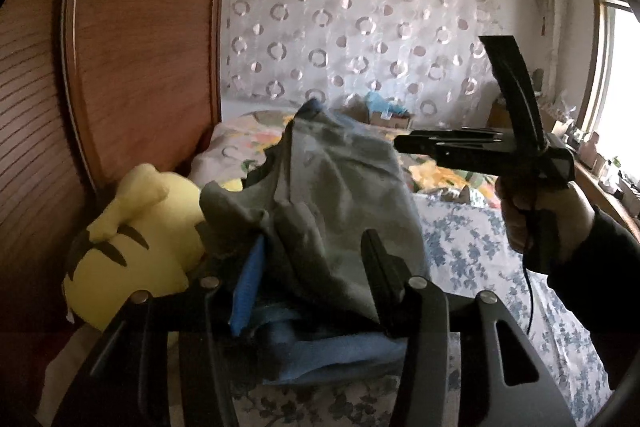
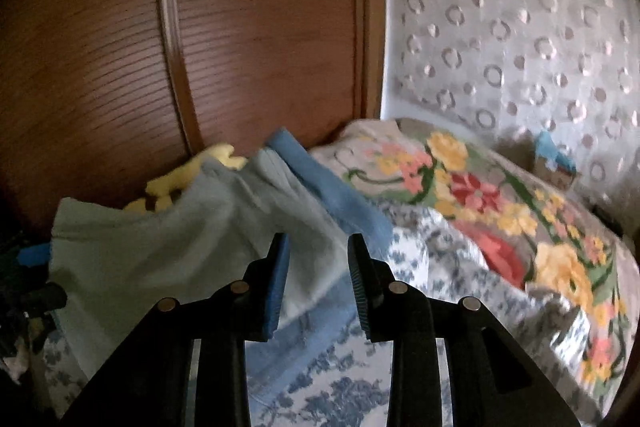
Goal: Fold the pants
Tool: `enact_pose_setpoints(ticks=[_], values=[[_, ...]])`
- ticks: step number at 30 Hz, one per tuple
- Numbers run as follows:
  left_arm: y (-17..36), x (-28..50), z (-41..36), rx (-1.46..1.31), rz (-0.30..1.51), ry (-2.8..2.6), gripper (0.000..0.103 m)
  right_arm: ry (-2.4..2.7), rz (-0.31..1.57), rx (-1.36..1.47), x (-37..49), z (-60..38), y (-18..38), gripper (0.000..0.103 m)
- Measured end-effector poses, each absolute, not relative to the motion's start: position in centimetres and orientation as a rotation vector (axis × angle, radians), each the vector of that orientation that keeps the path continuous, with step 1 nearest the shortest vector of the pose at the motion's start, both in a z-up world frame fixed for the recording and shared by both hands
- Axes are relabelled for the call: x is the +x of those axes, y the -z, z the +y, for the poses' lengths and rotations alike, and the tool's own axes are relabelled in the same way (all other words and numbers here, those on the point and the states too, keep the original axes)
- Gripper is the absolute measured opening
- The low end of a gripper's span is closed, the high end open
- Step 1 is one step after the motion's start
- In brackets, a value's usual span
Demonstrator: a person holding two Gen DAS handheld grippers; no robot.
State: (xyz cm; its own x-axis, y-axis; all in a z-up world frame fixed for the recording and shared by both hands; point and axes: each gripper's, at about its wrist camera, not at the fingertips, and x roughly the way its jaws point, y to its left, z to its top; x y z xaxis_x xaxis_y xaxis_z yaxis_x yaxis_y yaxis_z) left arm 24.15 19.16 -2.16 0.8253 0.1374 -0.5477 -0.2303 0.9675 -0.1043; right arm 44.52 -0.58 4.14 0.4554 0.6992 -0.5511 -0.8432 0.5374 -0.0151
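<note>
The left wrist view shows, at its left, a wooden headboard [image 1: 140, 39] and a yellow plush toy [image 1: 128, 247] leaning at its foot, most of which the right wrist view hides behind cloth. In the middle of that view the pants [image 1: 332, 195], grey-green with a blue band, rise in a crumpled heap on the bed. The left gripper [image 1: 312, 279] stands with its jaws apart, released; the cloth bulges between its 2 fingers, the blue pad on the left lies against a fold, and whether the right finger touches the fabric I cannot tell. To the right, only this view shows the right gripper [image 1: 404, 143] from the side, carried in a person's hand [image 1: 548, 219] with a dark sleeve, its tips just beside the top of the heap, over a blue-flowered sheet [image 1: 480, 251]. Far right is a bright window. The right wrist view shows the same pants [image 2: 168, 247] spread wider and paler at its left, the blue waistband running up toward the headboard [image 2: 224, 27]. The right gripper [image 2: 318, 283] has its 2 blue-padded fingers parted and pressing on nothing, with cloth seen behind the gap. Only this view shows, at right, the floral quilt [image 2: 500, 195] bunched on the sheet. A small box [image 2: 554, 167] sits beyond it; its contents are too blurred to name.
</note>
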Motion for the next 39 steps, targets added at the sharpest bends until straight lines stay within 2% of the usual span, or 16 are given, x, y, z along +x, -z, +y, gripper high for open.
enact_pose_setpoints(ticks=[8, 12, 16, 31, 36, 39], values=[[3.0, 23.6, 19.5, -0.163, 0.608, -0.211, 0.052, -0.976, 0.56, -0.249, 44.3, 0.5, -4.6, 0.031], [2.6, 22.9, 19.2, -0.16, 0.597, -0.189, 0.078, -0.991, 0.559, -0.226, 43.1, -0.4, -4.7, 0.031], [2.1, 22.2, 18.7, -0.15, 0.599, -0.185, 0.086, -0.991, 0.545, -0.195, 41.0, -1.9, -5.0, 0.031], [0.1, 17.9, 16.7, -0.118, 0.54, -0.17, 0.088, -0.942, 0.51, -0.147, 32.7, -8.2, -5.7, 0.031], [-0.7, 16.3, 15.7, -0.071, 0.517, -0.174, 0.088, -0.916, 0.494, -0.139, 29.5, -9.8, -6.0, 0.043], [-1.3, 15.5, 15.0, -0.051, 0.502, -0.157, 0.088, -0.9, 0.473, -0.134, 27.4, -10.7, -6.6, 0.046]])
